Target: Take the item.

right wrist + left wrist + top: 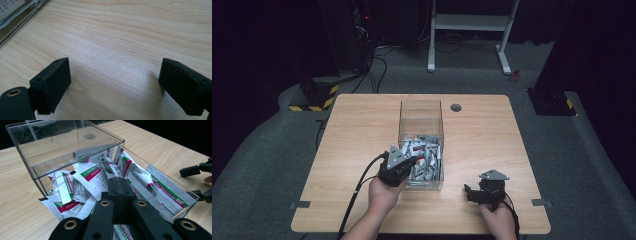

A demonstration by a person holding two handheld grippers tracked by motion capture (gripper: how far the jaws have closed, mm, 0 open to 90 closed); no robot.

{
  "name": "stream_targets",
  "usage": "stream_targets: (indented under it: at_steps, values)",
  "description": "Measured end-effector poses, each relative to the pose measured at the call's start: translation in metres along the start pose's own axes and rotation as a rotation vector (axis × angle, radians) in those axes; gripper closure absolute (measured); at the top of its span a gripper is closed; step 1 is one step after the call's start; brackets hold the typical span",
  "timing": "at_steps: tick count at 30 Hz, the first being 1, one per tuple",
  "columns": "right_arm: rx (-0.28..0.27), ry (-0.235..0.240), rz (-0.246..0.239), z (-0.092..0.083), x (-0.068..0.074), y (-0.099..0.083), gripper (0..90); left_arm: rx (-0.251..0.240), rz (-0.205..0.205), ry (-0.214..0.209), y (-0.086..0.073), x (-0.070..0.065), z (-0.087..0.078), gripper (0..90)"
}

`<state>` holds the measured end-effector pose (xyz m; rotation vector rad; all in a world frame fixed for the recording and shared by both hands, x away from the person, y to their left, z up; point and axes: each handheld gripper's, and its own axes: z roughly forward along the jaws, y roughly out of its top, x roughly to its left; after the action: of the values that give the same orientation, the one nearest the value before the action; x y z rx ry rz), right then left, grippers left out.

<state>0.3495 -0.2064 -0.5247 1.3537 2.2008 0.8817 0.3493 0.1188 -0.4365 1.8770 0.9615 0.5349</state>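
Left claw (117,182) clenched among sachets (90,176) in the clear box (421,117); right claw (113,85) released, resting on the table (357,130).

Left claw reaches over the box's near left edge w/ jaws pressed together at the pile, prob. to pinch one sachet; can't tell if a packet is caught betw. the pads. Sachets lie heaped in the box's near half, mid-table. Right claw waits near right of the box, jaws wide, nothing betw. them, likely ready to take a packet.

We cannot read the sachets' (90,173) small print, whether the left gripper's (119,185) closed tips pinch one stays hidden, box corner (17,15) cut off far left.
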Motion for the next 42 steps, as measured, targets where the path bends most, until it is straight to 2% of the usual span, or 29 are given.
stream_targets:
  at_steps: [16,23,38,42]
  values:
    - [0.000,0.000,0.000,0.000,0.000,0.000,10.4,-0.043,-0.023,0.010,0.000,0.009,-0.013,90.0]
    - [0.000,0.000,0.000,0.000,0.000,0.000,10.4,-0.063,-0.045,0.002,-0.002,0.014,-0.019,90.0]
    - [-0.001,-0.001,-0.001,0.000,0.000,0.000,10.5,-0.134,-0.096,-0.009,-0.001,0.020,-0.032,90.0]
    - [-0.001,-0.001,-0.001,0.000,0.000,0.000,10.5,-0.150,-0.098,-0.008,0.001,0.021,-0.035,90.0]
